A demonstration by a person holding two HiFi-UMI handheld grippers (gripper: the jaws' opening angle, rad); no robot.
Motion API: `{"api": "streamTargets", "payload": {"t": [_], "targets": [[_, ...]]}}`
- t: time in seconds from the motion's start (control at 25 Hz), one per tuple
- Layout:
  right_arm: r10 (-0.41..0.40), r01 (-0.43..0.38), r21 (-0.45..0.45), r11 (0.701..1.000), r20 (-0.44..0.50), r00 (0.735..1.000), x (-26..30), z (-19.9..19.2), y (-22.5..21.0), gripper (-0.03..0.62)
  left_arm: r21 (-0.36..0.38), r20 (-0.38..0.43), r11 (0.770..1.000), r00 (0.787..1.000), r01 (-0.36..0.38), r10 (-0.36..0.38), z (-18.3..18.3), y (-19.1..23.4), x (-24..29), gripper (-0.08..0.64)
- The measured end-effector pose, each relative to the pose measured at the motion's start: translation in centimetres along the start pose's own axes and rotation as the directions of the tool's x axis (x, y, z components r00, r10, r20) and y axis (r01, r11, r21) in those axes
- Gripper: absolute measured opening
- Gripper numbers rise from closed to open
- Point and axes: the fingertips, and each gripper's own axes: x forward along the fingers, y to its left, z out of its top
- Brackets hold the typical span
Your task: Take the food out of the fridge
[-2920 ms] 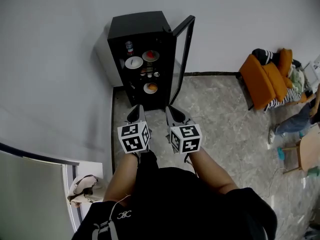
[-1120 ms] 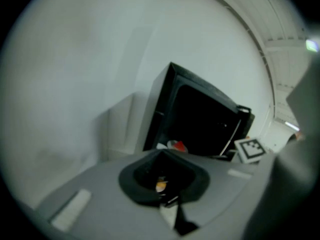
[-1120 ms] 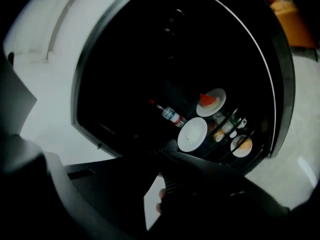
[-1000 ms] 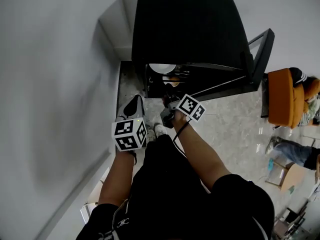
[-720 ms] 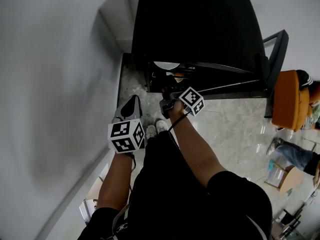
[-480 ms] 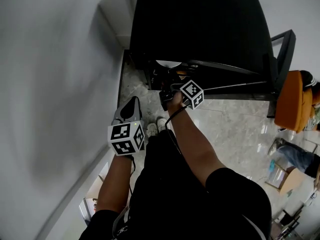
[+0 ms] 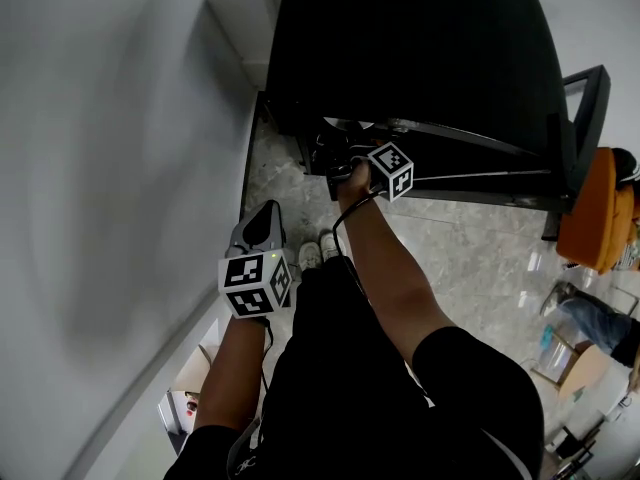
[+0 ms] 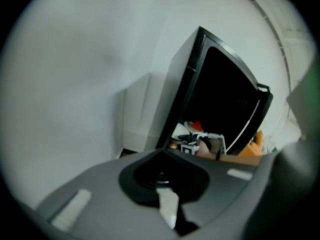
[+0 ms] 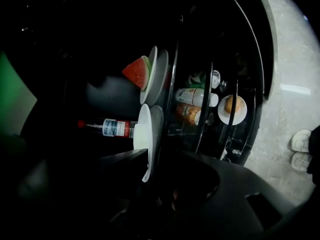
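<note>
The black fridge (image 7: 420, 48) stands open, its door (image 7: 590, 118) swung to the right. My right gripper (image 9: 155, 156) reaches inside on its side; its marker cube (image 7: 392, 169) shows at the fridge front. Its jaws are opening, and the rim of a white plate (image 9: 144, 134) stands between them without being pressed. A watermelon slice (image 9: 136, 71) lies on a second plate beyond. A bottle (image 9: 112, 128), cans (image 9: 195, 97) and a small plate with orange food (image 9: 232, 108) sit on the shelves. My left gripper (image 7: 264, 213) hangs shut and empty left of the fridge.
A grey wall (image 7: 110, 168) runs close on the left. The person's white shoes (image 7: 318, 252) stand on the marble floor in front of the fridge. An orange chair (image 7: 590, 213) and another person's legs (image 7: 595, 318) are at the right.
The person has walked up to the fridge. Over the last second the right hand pushed further into the fridge and rolled; the left gripper sank a little.
</note>
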Motion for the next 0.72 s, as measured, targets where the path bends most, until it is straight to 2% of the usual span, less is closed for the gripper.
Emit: {"api": "streamTargets", "payload": {"t": [0.24,0.44,0.6,0.72], "targets": [[-0.016,0.015,-0.018,1.0,-0.013,1.0,-0.3,-0.1,-0.6,0.175,-0.011,-0.01,1.0,1.0,-0.007,0.007,-0.5,0.3,0.0,-0.002],[-0.005,0.004,-0.029,1.0,-0.029,1.0,-1.1,-0.4,-0.7,0.163,-0.012,-0.011,1.0,1.0,0.006,-0.006,-0.5,-0.1,0.4,-0.002],[0.018,-0.019,-0.034,0.999,-0.038,0.999,-1.5,-0.5,-0.1,0.12,-0.007,-0.014,1.0,1.0,0.018,-0.018,-0.6,-0.7,0.4,-0.002],[0.013,-0.016,-0.065,0.998,-0.046,0.999,-1.5,-0.4,0.5,0.045,-0.006,-0.018,1.0,1.0,0.02,-0.021,-0.8,-0.8,0.3,-0.002]]}}
